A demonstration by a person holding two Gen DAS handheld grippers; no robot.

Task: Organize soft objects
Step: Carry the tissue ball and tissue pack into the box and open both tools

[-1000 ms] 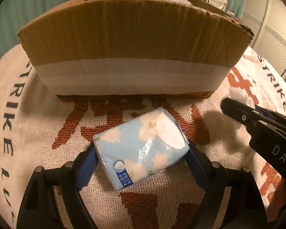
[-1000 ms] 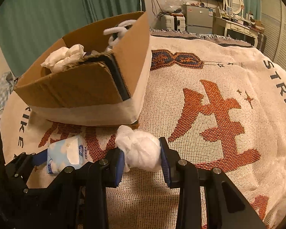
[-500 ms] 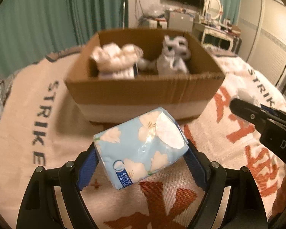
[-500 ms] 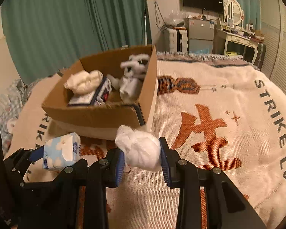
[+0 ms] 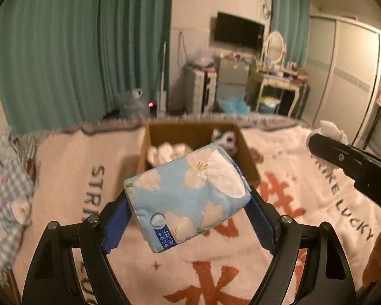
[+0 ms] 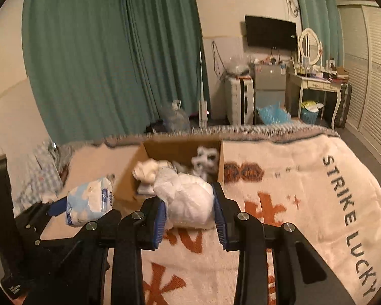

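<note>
My left gripper (image 5: 188,216) is shut on a light-blue flowered tissue pack (image 5: 188,198), held high above the bed. The same tissue pack (image 6: 89,203) shows at the left of the right wrist view. My right gripper (image 6: 189,216) is shut on a white crumpled soft bundle (image 6: 190,200); a tuft of that bundle (image 5: 330,129) sticks out past the right gripper's tip in the left wrist view. Ahead and below lies an open cardboard box (image 5: 249,162) (image 6: 129,180) holding several white soft items.
A cream blanket (image 6: 304,190) with orange characters and dark lettering covers the bed. A checked cloth (image 5: 5,190) lies at the left edge. Green curtains (image 6: 101,63), a wall TV, a dressing table (image 6: 315,84) and a wardrobe stand beyond the bed.
Both grippers have risen well above the bed with their loads still held. The box, close and seen side-on a second ago, now lies smaller and lower, its inside showing.
</note>
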